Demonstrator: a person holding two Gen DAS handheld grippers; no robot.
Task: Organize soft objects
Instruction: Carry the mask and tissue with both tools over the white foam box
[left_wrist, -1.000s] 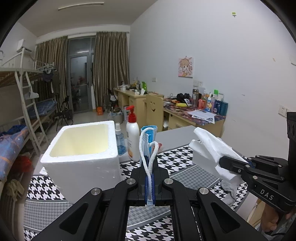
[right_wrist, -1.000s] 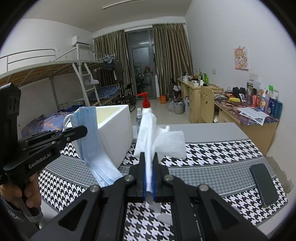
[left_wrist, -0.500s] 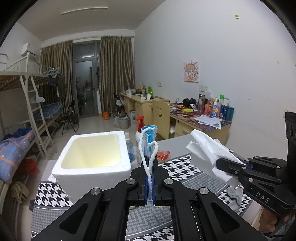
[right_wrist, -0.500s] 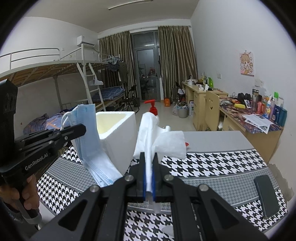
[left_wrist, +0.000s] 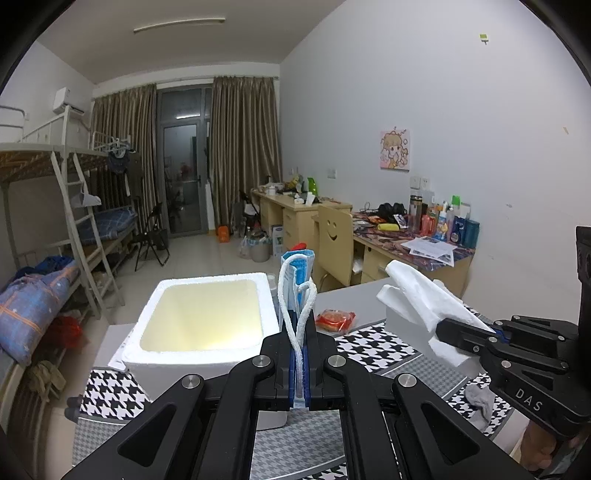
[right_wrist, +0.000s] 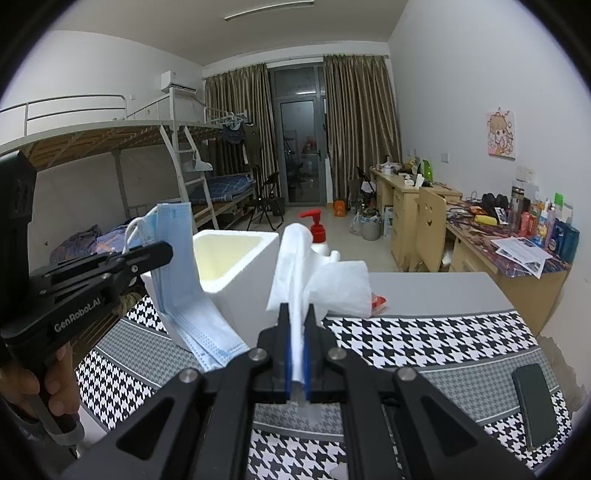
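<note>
My left gripper (left_wrist: 298, 325) is shut on a blue face mask (left_wrist: 300, 273) with white ear loops, held up in the air. It also shows in the right wrist view (right_wrist: 181, 291), hanging in front of the white foam box (right_wrist: 236, 269). My right gripper (right_wrist: 297, 317) is shut on a white tissue (right_wrist: 321, 277), raised above the table. That tissue shows at the right of the left wrist view (left_wrist: 424, 302). The foam box (left_wrist: 203, 317) is open and looks empty, just left of and below the mask.
A red-pump lotion bottle (right_wrist: 317, 236) stands behind the box. A red packet (left_wrist: 335, 319) lies on the grey table. A grey sock (left_wrist: 480, 400) and a black phone (right_wrist: 533, 398) lie on the houndstooth cloth (right_wrist: 424, 332). Desks and a bunk bed stand beyond.
Both grippers have risen with their loads, so the box and table sit lower in view and the box interior shows more. The grips are unchanged.
</note>
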